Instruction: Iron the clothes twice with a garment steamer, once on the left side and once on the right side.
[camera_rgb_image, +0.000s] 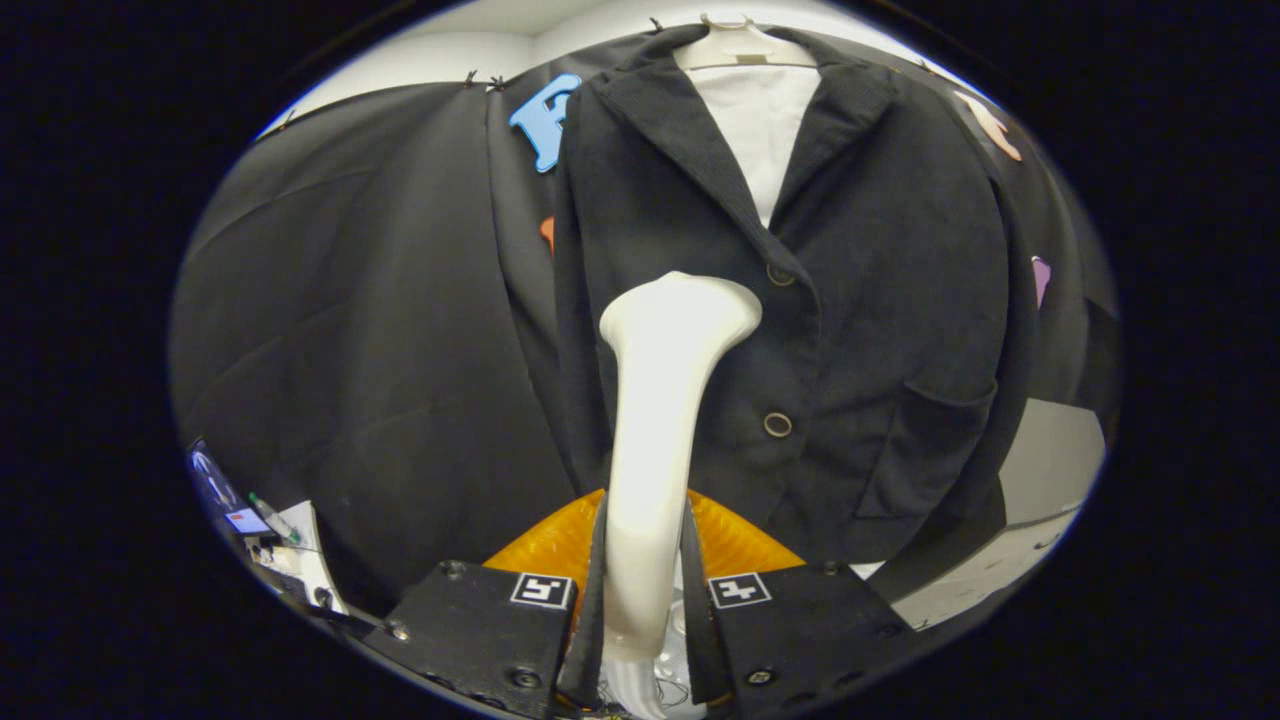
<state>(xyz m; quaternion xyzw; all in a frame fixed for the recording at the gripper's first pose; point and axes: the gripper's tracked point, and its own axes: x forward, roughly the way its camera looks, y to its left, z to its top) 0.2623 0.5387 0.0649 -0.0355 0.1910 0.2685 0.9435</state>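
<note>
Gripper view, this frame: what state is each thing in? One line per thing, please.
Hand-held gripper: shut on the steamer's handle, a finger pressing each side.
Steamer: held upright, head up against the jacket's front, beside the upper button.
Jacket: hanging on a hanger, buttoned, collar open.
Hanger: hooked at the top, carrying the jacket.
Shirt: worn under the jacket, showing at the collar.

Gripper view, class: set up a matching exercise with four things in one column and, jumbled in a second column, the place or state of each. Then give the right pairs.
Things
1. steamer
2. jacket
3. hanger
4. white shirt

Places or states
A. showing between the jacket's lapels
B. hanging on the hanger, buttoned, against the booth wall
C. clamped between the fingers of the gripper, head toward the jacket
D. at the very top, carrying the clothes

Pairs: 1-C, 2-B, 3-D, 4-A
</note>
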